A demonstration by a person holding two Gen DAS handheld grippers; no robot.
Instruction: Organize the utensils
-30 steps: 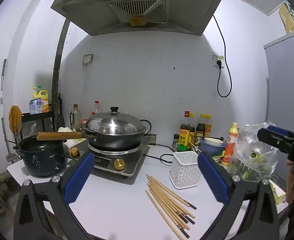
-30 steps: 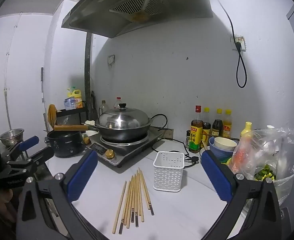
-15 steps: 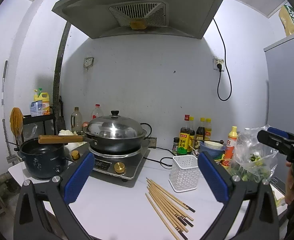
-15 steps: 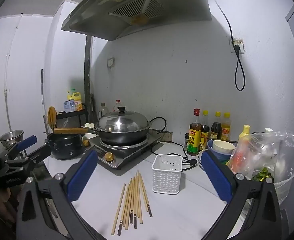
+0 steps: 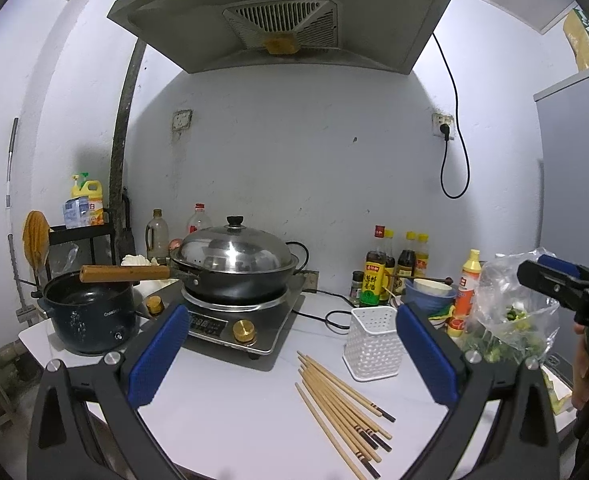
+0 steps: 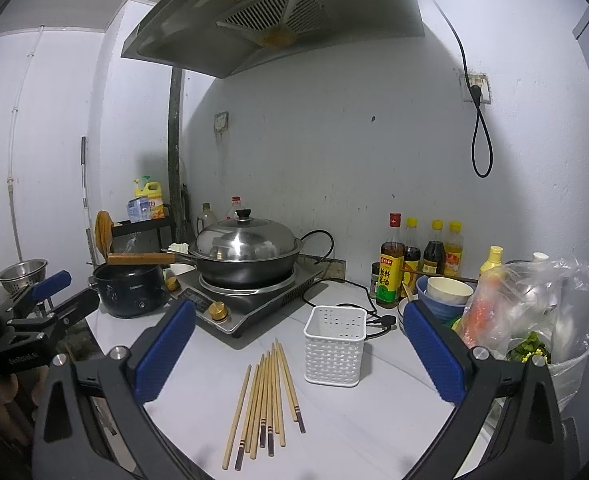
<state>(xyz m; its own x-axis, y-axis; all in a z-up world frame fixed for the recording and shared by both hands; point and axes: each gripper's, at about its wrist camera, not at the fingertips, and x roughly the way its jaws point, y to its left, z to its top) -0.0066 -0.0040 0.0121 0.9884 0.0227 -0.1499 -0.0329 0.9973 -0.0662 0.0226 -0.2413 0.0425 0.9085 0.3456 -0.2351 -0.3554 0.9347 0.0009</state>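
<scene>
Several wooden chopsticks (image 5: 342, 408) lie loose on the white counter, fanned out just in front of a white perforated utensil basket (image 5: 373, 344). They also show in the right wrist view, the chopsticks (image 6: 266, 396) to the left of the basket (image 6: 334, 346). My left gripper (image 5: 294, 352) is open and empty, held above the counter's near edge, short of the chopsticks. My right gripper (image 6: 298, 352) is open and empty, also held back from them. Each gripper shows at the edge of the other's view.
An induction cooker with a lidded wok (image 5: 234, 264) and a dark pot (image 5: 88, 312) stand at the left. Sauce bottles (image 5: 376, 276), stacked bowls (image 5: 430, 292) and a plastic bag of greens (image 5: 510, 312) stand at the right. A black cord (image 6: 358, 308) lies behind the basket.
Both grippers have drawn back and up a little, so the counter items sit lower and smaller in view. Nothing on the counter has moved.
</scene>
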